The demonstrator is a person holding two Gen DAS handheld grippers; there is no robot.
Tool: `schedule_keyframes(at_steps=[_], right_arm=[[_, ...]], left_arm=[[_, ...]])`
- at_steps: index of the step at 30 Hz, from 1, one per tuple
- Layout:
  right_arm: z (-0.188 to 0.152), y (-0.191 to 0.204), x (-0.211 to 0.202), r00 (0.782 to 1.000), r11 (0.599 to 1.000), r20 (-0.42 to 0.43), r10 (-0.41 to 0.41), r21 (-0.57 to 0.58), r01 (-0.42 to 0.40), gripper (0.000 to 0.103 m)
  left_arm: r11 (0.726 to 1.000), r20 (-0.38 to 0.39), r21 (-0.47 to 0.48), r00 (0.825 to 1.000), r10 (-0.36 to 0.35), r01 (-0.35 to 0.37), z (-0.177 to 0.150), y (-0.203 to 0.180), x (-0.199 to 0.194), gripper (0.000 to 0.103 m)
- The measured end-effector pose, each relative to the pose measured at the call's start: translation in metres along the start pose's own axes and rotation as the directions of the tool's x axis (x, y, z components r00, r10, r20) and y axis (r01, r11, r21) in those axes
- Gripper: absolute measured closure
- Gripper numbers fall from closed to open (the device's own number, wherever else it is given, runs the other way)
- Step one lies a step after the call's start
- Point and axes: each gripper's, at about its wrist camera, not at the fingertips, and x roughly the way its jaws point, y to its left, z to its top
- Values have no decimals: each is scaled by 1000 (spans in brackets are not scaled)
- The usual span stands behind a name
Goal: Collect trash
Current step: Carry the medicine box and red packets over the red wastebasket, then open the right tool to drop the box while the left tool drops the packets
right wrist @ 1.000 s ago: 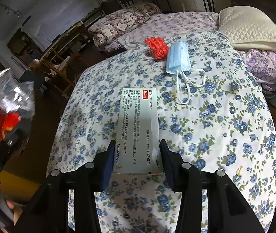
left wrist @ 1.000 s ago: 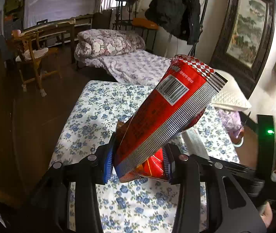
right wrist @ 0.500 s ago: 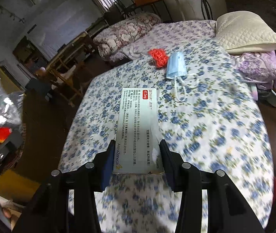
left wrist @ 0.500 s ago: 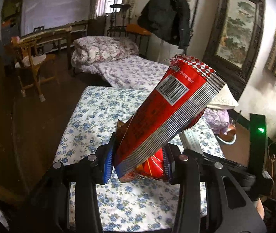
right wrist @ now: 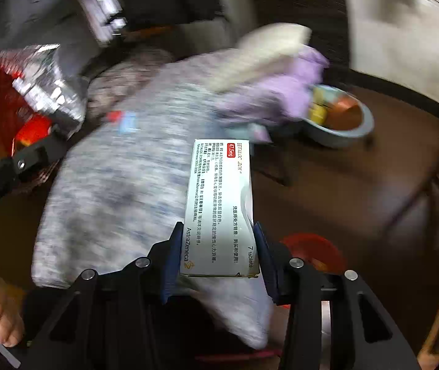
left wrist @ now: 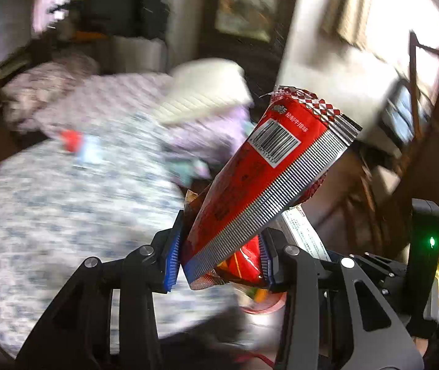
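Clamping a red-and-silver foil snack bag (left wrist: 268, 182), the left gripper (left wrist: 219, 256) tilts it rightward; the right gripper (right wrist: 218, 259) pinches a white cardboard medicine box (right wrist: 219, 209).

The left gripper (left wrist: 219, 252) is closed, its blue-padded fingers (left wrist: 171, 254) pressing both sides of a red snack bag (left wrist: 262, 191) that juts up and to the right. The right gripper (right wrist: 218, 257) is likewise clamped, its two fingers squeezing the near end of a white medicine box (right wrist: 219, 209) that points forward. Bare fingertips (right wrist: 2, 317) show at the left edge of the right wrist view.
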Motion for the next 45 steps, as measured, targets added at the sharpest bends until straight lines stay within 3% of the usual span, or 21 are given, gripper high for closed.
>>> schedule_keyframes(at_steps=[4, 6, 8, 11, 16, 19, 21, 23, 30, 34, 35, 36, 38, 41, 42, 44, 45], right_arm=[[-30, -76, 18, 995, 988, -82, -62, 134, 73, 58], [-44, -99, 34, 990, 979, -128, -63, 183, 86, 58], [-58, -123, 59, 982, 968, -185, -41, 238, 86, 58], [-78, -144, 108, 961, 951, -277, 25, 304, 63, 58], [-102, -162, 180, 923, 933, -381, 49, 347, 93, 58], [-107, -166, 208, 921, 925, -386, 50, 366, 103, 58], [-107, -168, 221, 923, 927, -383, 27, 354, 120, 57], [-107, -172, 234, 913, 928, -407, -25, 329, 172, 32], [-129, -188, 234, 863, 921, -504, -31, 322, 221, 30], [-148, -203, 221, 839, 912, -544, -15, 336, 235, 30], [-152, -205, 217, 837, 909, -548, -11, 342, 236, 30], [-155, -207, 214, 835, 907, -551, -8, 348, 238, 30], [-159, -209, 209, 831, 903, -556, -3, 356, 241, 30], [-162, -213, 203, 829, 901, -559, -3, 359, 245, 30], [-163, -213, 201, 829, 901, -559, -4, 359, 245, 30], [-163, -213, 197, 829, 902, -559, -6, 355, 245, 30], [-161, -212, 198, 829, 903, -560, -6, 353, 245, 30]], left_arm=[[998, -138, 34, 989, -49, 54, -7, -64, 68, 61], [997, -216, 44, 975, -60, 71, -15, -90, 109, 61], [996, -307, 26, 949, -69, 81, -28, -102, 150, 61], [998, -412, 13, 910, -52, 63, -51, -101, 201, 61], [999, -504, 28, 863, -9, 27, -80, -88, 246, 61], [999, -523, 49, 852, 18, 9, -86, -87, 266, 61], [1000, -550, 29, 835, 20, -5, -91, -79, 281, 61], [1000, -587, 3, 809, 17, -18, -97, -74, 297, 61], [1000, -646, -15, 763, 4, -17, -114, -75, 321, 61], [1000, -716, -16, 698, -15, 5, -132, -80, 336, 61], [1000, -748, -21, 663, -26, 15, -142, -81, 342, 61], [1000, -765, -18, 644, -26, 18, -147, -82, 344, 61], [1000, -792, 1, 611, -6, 10, -159, -83, 349, 60], [1000, -818, -7, 575, -9, 6, -167, -81, 352, 57], [1000, -820, -9, 572, -11, 6, -167, -81, 351, 52], [1000, -810, 6, 586, -2, 12, -164, -83, 347, 45], [1000, -806, 13, 592, 0, 19, -162, -86, 344, 32]])
